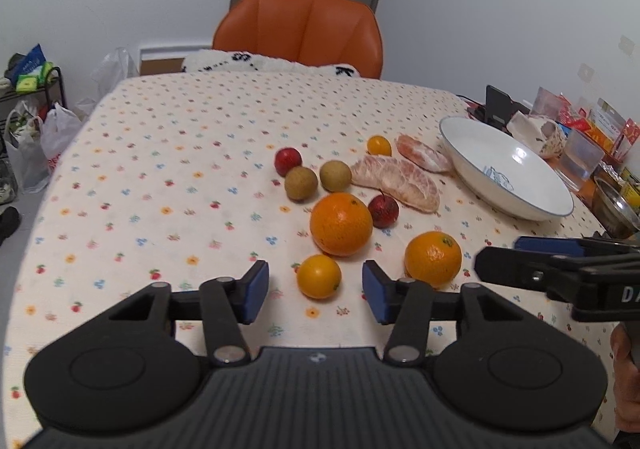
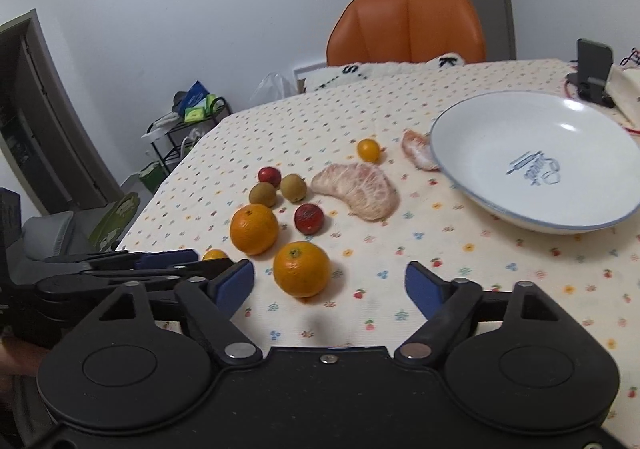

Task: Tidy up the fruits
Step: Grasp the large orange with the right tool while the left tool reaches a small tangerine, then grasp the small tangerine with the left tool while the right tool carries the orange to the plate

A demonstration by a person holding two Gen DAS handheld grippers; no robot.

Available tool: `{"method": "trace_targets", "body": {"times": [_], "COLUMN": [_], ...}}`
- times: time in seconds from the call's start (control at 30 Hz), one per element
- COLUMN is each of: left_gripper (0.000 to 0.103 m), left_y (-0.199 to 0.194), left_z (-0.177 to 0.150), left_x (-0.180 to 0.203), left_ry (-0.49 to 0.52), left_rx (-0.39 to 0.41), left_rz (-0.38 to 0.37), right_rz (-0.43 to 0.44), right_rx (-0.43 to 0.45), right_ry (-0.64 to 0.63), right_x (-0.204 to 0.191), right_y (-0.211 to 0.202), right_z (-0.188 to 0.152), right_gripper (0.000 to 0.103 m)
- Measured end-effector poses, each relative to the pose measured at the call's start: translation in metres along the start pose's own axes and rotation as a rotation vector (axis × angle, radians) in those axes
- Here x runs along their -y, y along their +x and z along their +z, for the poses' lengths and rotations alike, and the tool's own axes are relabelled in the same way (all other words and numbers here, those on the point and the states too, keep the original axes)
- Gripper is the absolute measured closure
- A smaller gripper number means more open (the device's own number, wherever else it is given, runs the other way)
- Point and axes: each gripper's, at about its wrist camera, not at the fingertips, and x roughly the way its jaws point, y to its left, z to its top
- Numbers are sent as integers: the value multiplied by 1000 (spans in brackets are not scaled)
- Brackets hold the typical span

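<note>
Pre-grasp stage: left gripper (image 1: 316,291) spread wide around small orange (image 1: 319,276), right gripper (image 2: 330,285) agape before nearest orange (image 2: 301,269), bowl (image 2: 480,117) empty; closure needed next.

- The right gripper (image 2: 330,283) hovers low over the tablecloth (image 2: 500,269), its 2 blue-padded jaws spread wide with nothing between them; an orange (image 2: 302,269) sits just ahead, nearer the left jaw
- A second orange (image 2: 254,229) lies behind it to the left; a red fruit (image 2: 309,218) sits between and beyond the 2
- Further back: 2 brown fruits (image 2: 263,194) side by side, another red fruit (image 2: 269,176) behind them, a small yellow fruit (image 2: 368,150) apart to the right
- A large peeled segment (image 2: 358,191) lies right of the brown fruits; a smaller peeled piece (image 2: 417,155) touches the white bowl's (image 2: 472,185) rim; the bowl is empty
- The left gripper (image 2: 160,263) reaches in from the left edge, partly hiding another yellow fruit (image 2: 214,254)
- An orange chair (image 2: 408,25) stands at the far side
</note>
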Motion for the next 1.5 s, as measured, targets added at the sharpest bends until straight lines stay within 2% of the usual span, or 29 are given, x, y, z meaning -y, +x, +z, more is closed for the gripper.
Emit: {"method": "trace_targets", "body": {"times": [0.13,0.27,0.37,0.4,0.43,0.8,1.07,1.5], "left_gripper": [77,80,80,80,80,80,80,80], "left_y": [5,0,-4,-6,-7,-19,-24,-17], "left_z": [-1,-1,0,0,0,8,20,33], "left_x": [2,-1,-5,-6,-7,2,15,36], "left_ry": [31,35,26,23,22,19,18,24], "left_rx": [-2,4,11,14,17,48,88,109], "left_rz": [4,-15,-7,-4,-1,-5,-21,-38], "right_rz": [11,25,22,26,34,62,40,-12], "right_rx": [-7,-14,-35,-42,-50,32,83,134], "right_ry": [-2,-12,-16,-13,-8,23,20,47], "right_x": [-3,-8,-11,-11,-10,-2,5,27], "right_y": [9,21,31,34,37,14,-8,-19], "right_z": [1,3,3,3,2,3,9,15], "right_gripper": [25,32,48,60,66,67,67,67]}}
